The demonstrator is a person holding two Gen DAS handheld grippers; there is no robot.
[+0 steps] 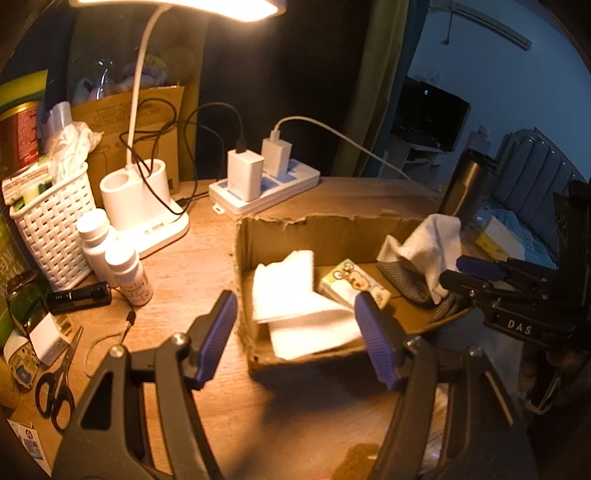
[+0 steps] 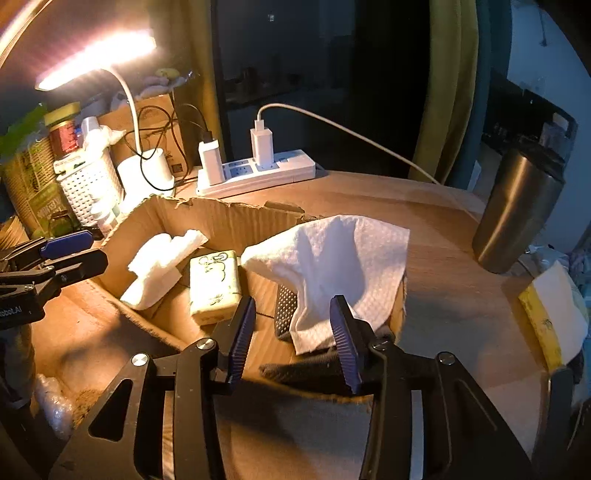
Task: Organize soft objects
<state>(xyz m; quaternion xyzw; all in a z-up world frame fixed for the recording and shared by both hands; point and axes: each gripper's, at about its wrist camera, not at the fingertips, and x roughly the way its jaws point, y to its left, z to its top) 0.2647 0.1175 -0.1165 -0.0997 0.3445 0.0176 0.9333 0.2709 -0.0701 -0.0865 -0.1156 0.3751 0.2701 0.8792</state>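
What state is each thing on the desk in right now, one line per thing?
Desk lamp: switched on.
Cardboard box: open-topped.
Folded tissues: lying in the box.
Tissue pack: flat in the box.
White cloth: crumpled, draped over the box's edge.
Left gripper: open, empty.
Right gripper: open.
Power strip: two chargers plugged in.

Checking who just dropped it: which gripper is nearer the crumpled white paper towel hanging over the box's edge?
Right. The right gripper is open with the paper towel just past its fingertips; the left gripper hovers at the cardboard box's opposite end, over folded tissues.
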